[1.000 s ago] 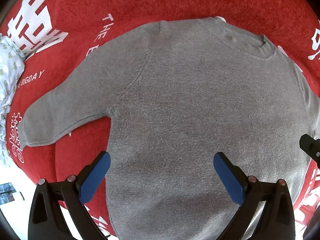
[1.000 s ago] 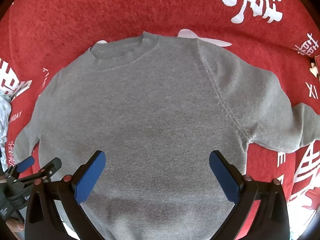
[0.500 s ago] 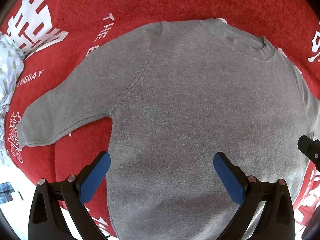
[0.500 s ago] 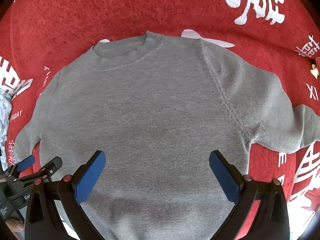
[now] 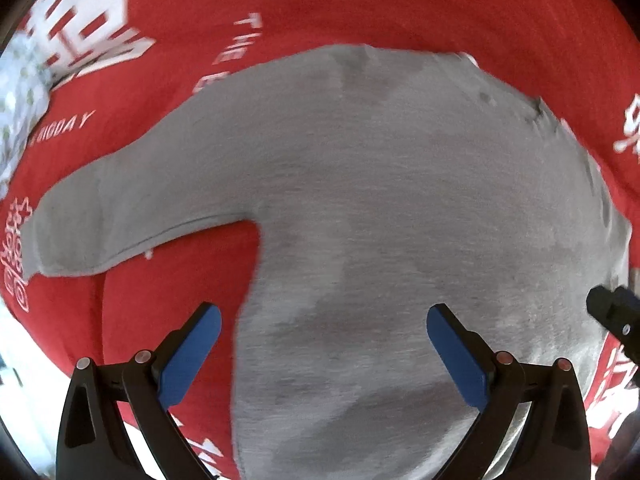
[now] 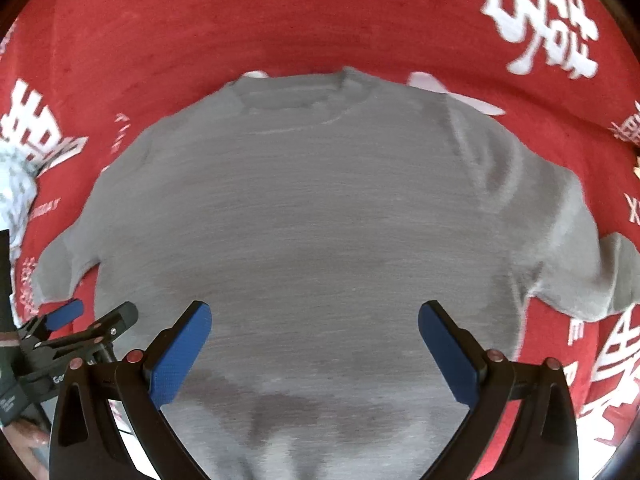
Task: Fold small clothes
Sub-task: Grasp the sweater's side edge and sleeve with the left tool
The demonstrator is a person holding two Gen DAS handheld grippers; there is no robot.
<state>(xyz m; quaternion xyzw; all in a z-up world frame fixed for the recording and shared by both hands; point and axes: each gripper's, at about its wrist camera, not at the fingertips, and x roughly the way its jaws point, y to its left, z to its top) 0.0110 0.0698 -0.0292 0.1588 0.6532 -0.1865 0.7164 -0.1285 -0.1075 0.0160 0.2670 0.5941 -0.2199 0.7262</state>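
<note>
A small grey sweater (image 5: pixel 392 216) lies flat and spread on a red cloth, collar at the far side, one sleeve (image 5: pixel 120 216) stretched to the left. In the right wrist view the same grey sweater (image 6: pixel 320 220) fills the middle, its other sleeve (image 6: pixel 580 264) reaching right. My left gripper (image 5: pixel 324 320) is open above the sweater's lower left side, nothing between its blue pads. My right gripper (image 6: pixel 314 316) is open above the lower body of the sweater, also holding nothing. The left gripper (image 6: pixel 96 316) shows at the lower left of the right wrist view.
The red cloth (image 6: pixel 280 20) with white printed characters covers the surface all round the sweater. A pale patterned fabric (image 5: pixel 20 92) lies bunched at the far left. A white floor or edge (image 5: pixel 24 380) shows at the near left.
Both views have shifted and blurred: the grippers have moved back towards the sweater's hem, so the sweater sits lower and farther in the frames. Both stay open.
</note>
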